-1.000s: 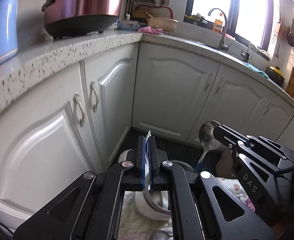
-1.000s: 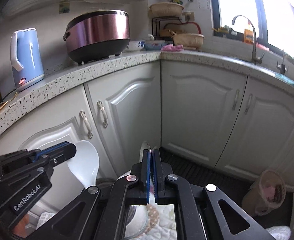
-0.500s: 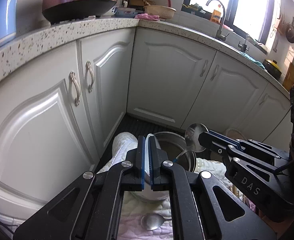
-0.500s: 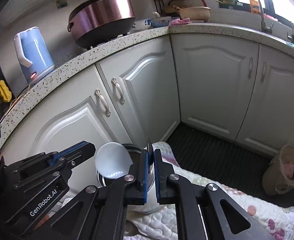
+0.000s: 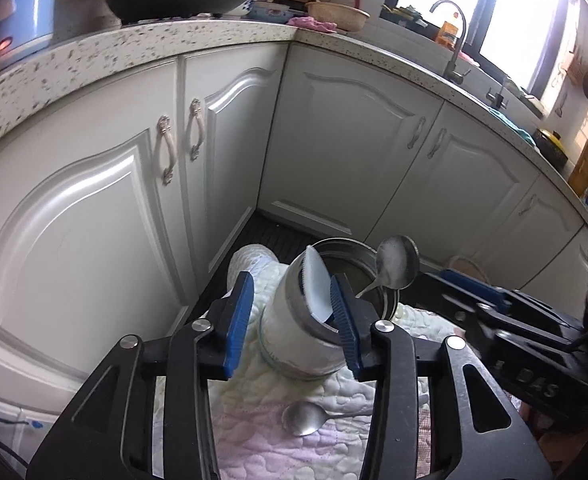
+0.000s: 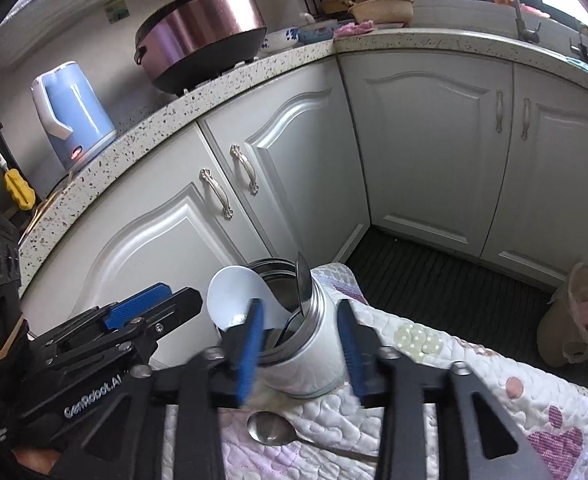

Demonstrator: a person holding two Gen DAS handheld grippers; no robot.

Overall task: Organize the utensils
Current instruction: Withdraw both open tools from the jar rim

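white-bodied with a steel rim, the utensil holder point(image 5: 305, 320) is standing on the quilted cloth point(image 5: 254, 432) at the foot of the corner cabinets point(image 5: 353, 140), and it is already taking in two pieces: a white plastic spoon point(image 5: 317, 284) is leaning in at its rim, and a metal spoon point(image 5: 397, 267) is standing in it bowl up. one more, a second metal spoon point(image 5: 303, 419), is lying on the cloth just in front of the holder, so by my reading the job is well along, with at least that one left to collect.

the left gripper point(image 5: 292, 324) is opening its jaws, spread with the white spoon between them and no longer pinched, though its blade is lying close against the right-hand pad. the right gripper point(image 6: 299, 344) is opening too, its blue pads standing either side of the holder with nothing gripped.

a second ago both pairs of jaws were pressed tight, each pinching a spoon held clear above the holder; both have come down over it since, and the spoons are now sitting inside.
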